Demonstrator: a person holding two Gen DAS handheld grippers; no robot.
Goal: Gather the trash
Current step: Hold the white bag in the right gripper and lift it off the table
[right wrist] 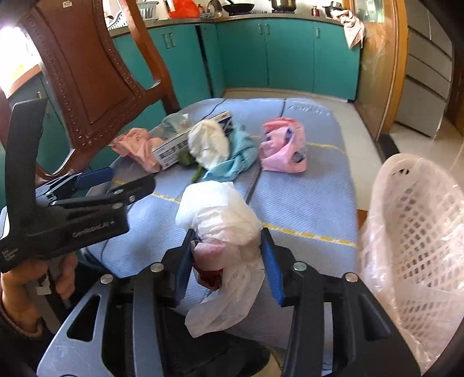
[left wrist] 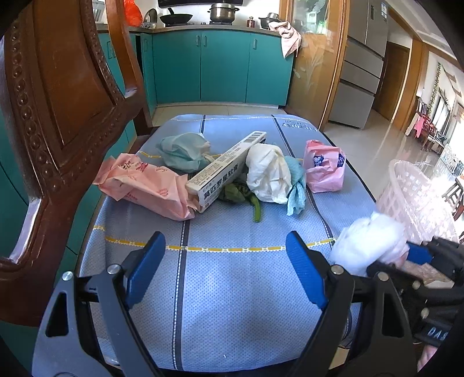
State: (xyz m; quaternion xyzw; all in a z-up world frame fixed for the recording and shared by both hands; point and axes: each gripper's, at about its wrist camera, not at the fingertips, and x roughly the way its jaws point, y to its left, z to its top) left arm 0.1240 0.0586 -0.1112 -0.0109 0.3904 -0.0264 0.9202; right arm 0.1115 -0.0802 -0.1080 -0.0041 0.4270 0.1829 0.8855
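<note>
Far left, a carved wooden chair back [left wrist: 58, 95], rising beside a blue cushion [left wrist: 232, 278] that carries the trash. On the cushion's far half, left to right: a crumpled pink wrapper [left wrist: 145, 185], a pale green wad [left wrist: 182, 150] behind it, a long white box [left wrist: 223, 171] lying slantwise with one end over the wrapper, a green scrap [left wrist: 243, 197] under the box's near side, a white crumpled bag [left wrist: 269, 174], a light blue cloth [left wrist: 297, 185] touching that bag, and a pink bag [left wrist: 324, 166] set a little apart on the right. Nearer the camera, left gripper [left wrist: 226, 255] hovering over bare cushion, jaws spread wide and holding nothing, the trash pile well ahead of them. Held by a hand [right wrist: 20, 290] at the left edge of the right wrist view. Further right, right gripper [right wrist: 229, 255] with jaws partly closed, blue pads pressing both sides of a white plastic bag [right wrist: 220, 214]; bag bulging above the jaws and trailing below them, something pink and dark red showing through it. Bag raised off the cushion near its right edge, just beside a pink mesh basket [right wrist: 420, 232] lined with clear plastic at the far right. Beyond all this, teal cabinets [left wrist: 220, 63] under a counter [left wrist: 214, 26] bearing pots.
</note>
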